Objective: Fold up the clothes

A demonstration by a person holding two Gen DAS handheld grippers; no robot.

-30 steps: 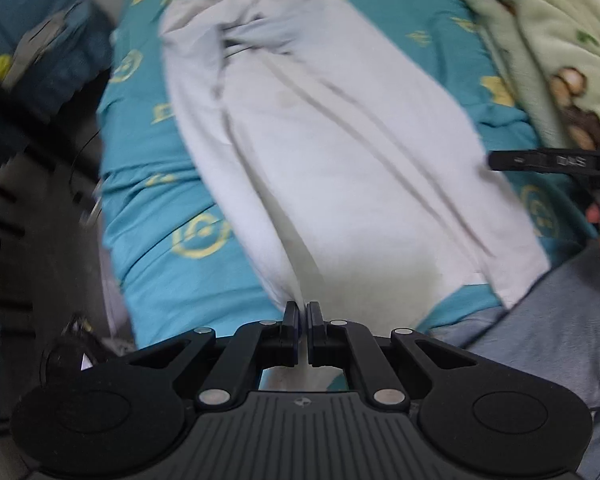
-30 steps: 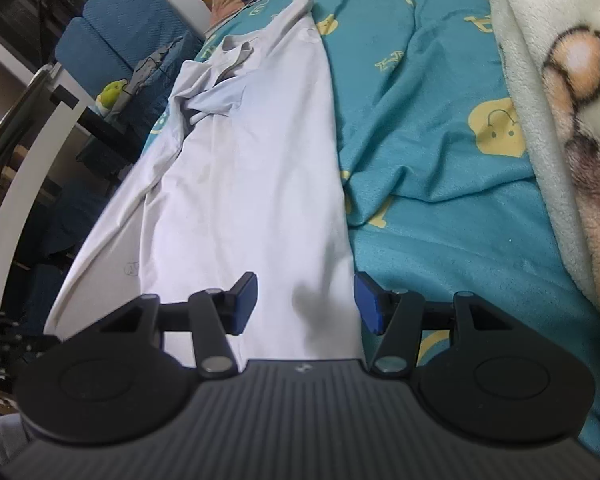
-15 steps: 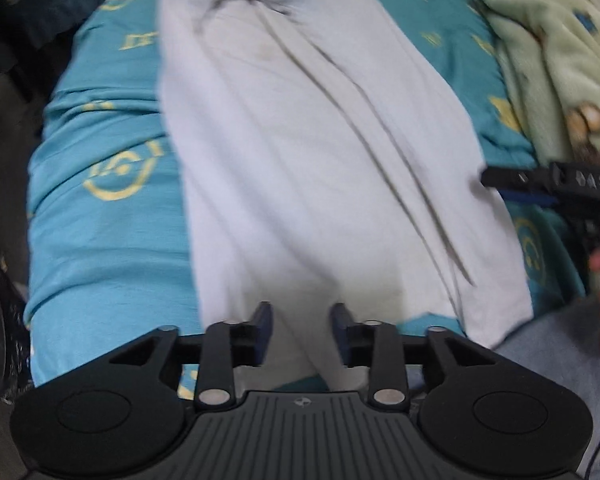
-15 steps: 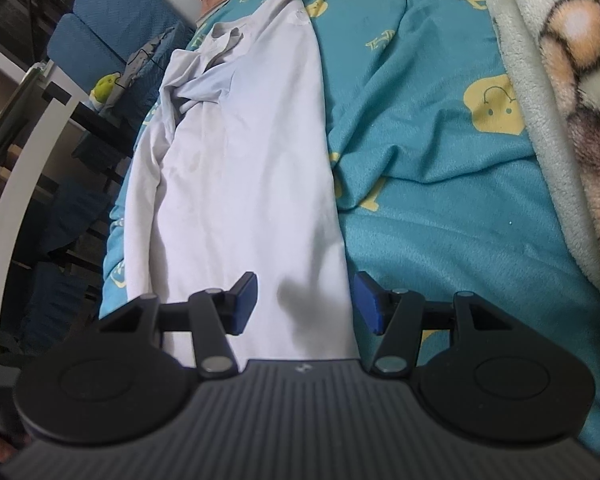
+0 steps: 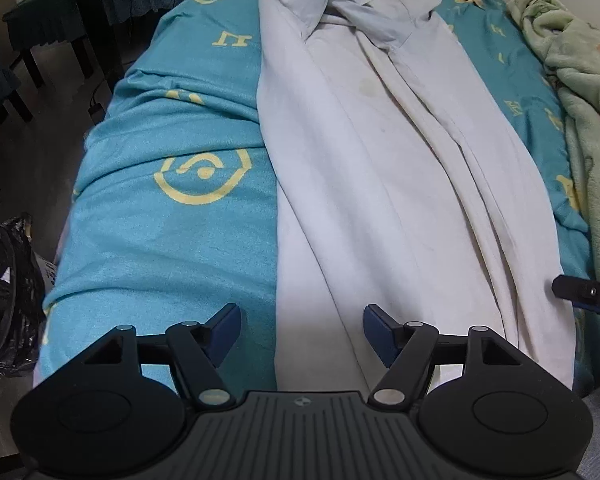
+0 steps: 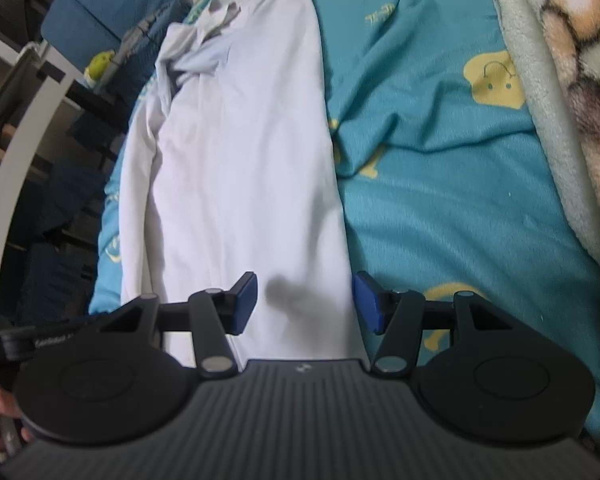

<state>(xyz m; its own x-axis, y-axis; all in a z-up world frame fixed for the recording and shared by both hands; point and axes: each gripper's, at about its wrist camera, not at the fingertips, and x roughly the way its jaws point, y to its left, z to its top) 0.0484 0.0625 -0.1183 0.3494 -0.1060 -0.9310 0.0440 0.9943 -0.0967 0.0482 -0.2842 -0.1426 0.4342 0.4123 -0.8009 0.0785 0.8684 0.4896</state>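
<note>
bedding comes first: the bed (image 5: 172,216) has a teal cover with yellow prints, and it carries everything. a fleece blanket (image 5: 588,92) with animal pictures lies in a heap along the right edge of the bed.

on the cover lies the white garment (image 5: 380,184), laid out long from the near edge toward the far end, a little nearer to the right edge than to the left. it looks already folded inward along its length, because long creases run down it and the collar part at the far end is bunched. the near hem reaches the near edge of the bed.

the left gripper (image 5: 302,326) hangs over the near hem with its jaws wide apart and nothing between them; the left side of the garment passes between its fingers in this view. the right gripper (image 6: 304,300) is also above the near hem, jaws apart and empty, with the right border of the garment between the fingers. whether either touches the cloth i cannot tell.

my judgement: the lengthwise fold is finished and the crosswise fold is in hand but not begun. the next move calls for both grippers to go down on the two near corners of the hem, close on all layers together, then lift and carry the hem toward the collar evenly, so the layers do not slide apart.
</note>
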